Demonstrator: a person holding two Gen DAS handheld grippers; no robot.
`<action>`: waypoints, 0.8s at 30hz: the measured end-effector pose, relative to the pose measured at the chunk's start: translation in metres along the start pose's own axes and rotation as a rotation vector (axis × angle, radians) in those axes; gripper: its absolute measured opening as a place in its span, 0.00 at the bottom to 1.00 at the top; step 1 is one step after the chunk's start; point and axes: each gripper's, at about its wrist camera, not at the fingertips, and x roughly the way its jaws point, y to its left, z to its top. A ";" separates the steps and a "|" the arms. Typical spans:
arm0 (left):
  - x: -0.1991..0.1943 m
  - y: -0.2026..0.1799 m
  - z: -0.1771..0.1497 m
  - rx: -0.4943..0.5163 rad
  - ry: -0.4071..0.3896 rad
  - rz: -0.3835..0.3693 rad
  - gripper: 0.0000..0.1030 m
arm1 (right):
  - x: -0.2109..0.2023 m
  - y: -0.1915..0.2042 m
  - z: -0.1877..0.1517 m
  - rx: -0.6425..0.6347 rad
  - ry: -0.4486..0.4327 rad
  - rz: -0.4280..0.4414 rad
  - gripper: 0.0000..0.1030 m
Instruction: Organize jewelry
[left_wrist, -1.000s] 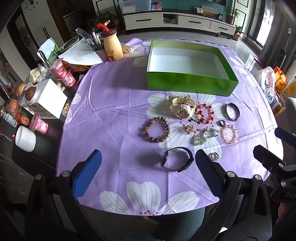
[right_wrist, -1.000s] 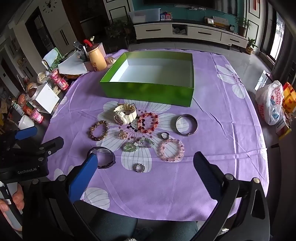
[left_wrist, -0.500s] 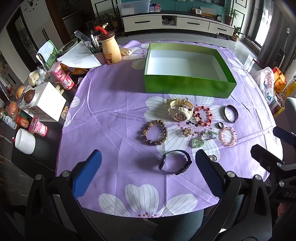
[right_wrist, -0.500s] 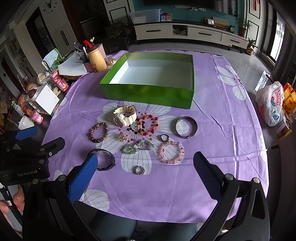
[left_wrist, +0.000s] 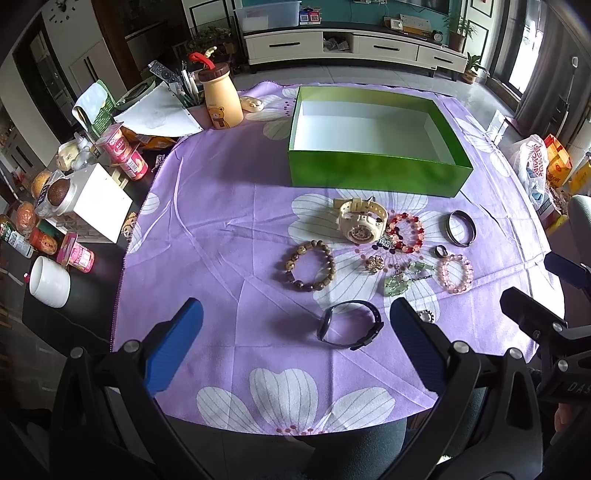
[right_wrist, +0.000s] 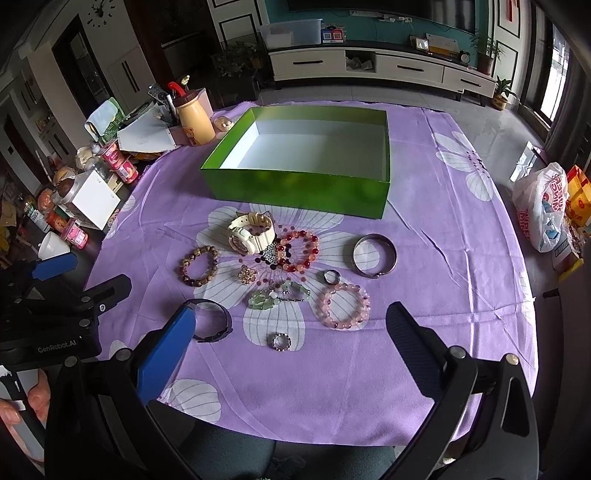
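Observation:
An empty green box (left_wrist: 373, 171) (right_wrist: 303, 186) stands at the far middle of the purple flowered cloth (left_wrist: 229, 229). In front of it lie a cream watch (left_wrist: 360, 221) (right_wrist: 251, 232), a red bead bracelet (left_wrist: 406, 232), a brown bead bracelet (left_wrist: 306, 264) (right_wrist: 197, 266), a pink bead bracelet (right_wrist: 345, 304), a metal bangle (right_wrist: 373, 254), a black band (left_wrist: 349, 328) (right_wrist: 210, 319), rings and a green pendant (right_wrist: 271, 297). My left gripper (left_wrist: 293, 325) is open and empty above the near edge. My right gripper (right_wrist: 290, 332) is open and empty, near a small ring (right_wrist: 281, 341).
Left of the cloth stand a yellow bottle (left_wrist: 221, 99), papers, snack cans (left_wrist: 127, 153), a white box (left_wrist: 96, 202) and a white cup (left_wrist: 49, 282). A plastic bag (right_wrist: 541, 208) lies on the floor to the right. A TV cabinet stands behind.
Both grippers have pulled back and risen slightly, so the table looks a little farther. The jewelry and box have not moved. Both grippers stay open.

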 end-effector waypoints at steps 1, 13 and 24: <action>0.000 0.000 0.000 -0.001 0.000 -0.003 0.98 | 0.000 0.000 0.000 0.000 0.001 0.001 0.99; 0.001 -0.003 -0.001 0.006 0.000 -0.008 0.98 | 0.002 -0.001 -0.004 -0.001 0.006 -0.001 0.99; 0.002 -0.002 -0.002 0.007 0.000 -0.004 0.98 | 0.004 -0.002 -0.005 -0.002 0.010 -0.012 0.99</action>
